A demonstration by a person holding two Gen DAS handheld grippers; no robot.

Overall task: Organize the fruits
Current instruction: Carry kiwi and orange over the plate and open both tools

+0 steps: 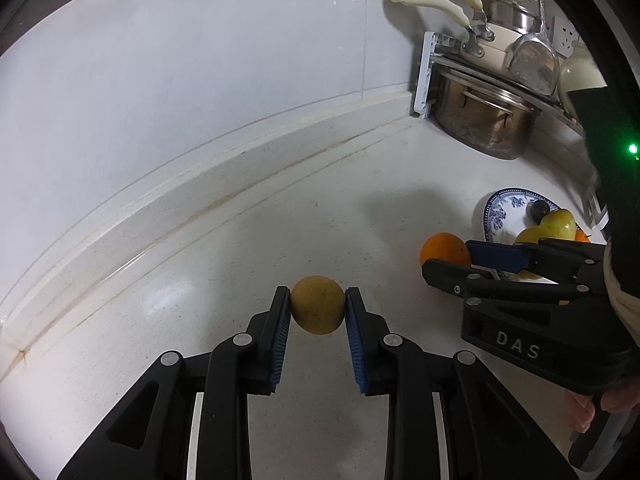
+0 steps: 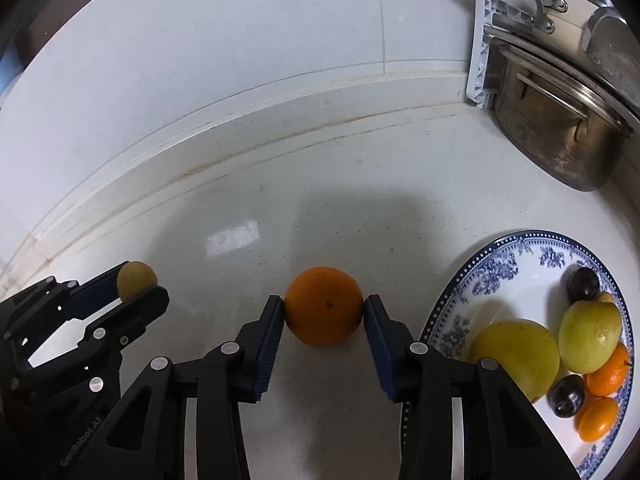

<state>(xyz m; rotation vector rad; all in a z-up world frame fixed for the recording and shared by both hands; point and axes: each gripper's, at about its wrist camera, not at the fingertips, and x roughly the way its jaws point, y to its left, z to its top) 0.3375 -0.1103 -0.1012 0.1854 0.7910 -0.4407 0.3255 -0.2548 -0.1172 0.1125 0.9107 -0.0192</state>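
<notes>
Left wrist view: the left gripper (image 1: 318, 310) clamps a yellow fruit (image 1: 317, 305) at lower centre, seemingly ready to carry it to the plate (image 1: 498, 210) at right. The white counter (image 1: 240, 240) meets a tiled wall (image 1: 180, 80); pots (image 1: 484, 120) crowd the upper right.

Right wrist view: the right gripper (image 2: 324, 316) pinches an orange (image 2: 323, 306) at centre, just left of the plate, which holds more fruit (image 2: 588, 336).

The left gripper (image 1: 318, 308) reaches up from the bottom centre of its frame, both blue pads pressed against a yellow fruit (image 1: 317, 305). The right gripper (image 2: 324, 312), likewise bottom centre, clamps an orange (image 2: 323, 306) between its pads.
</notes>
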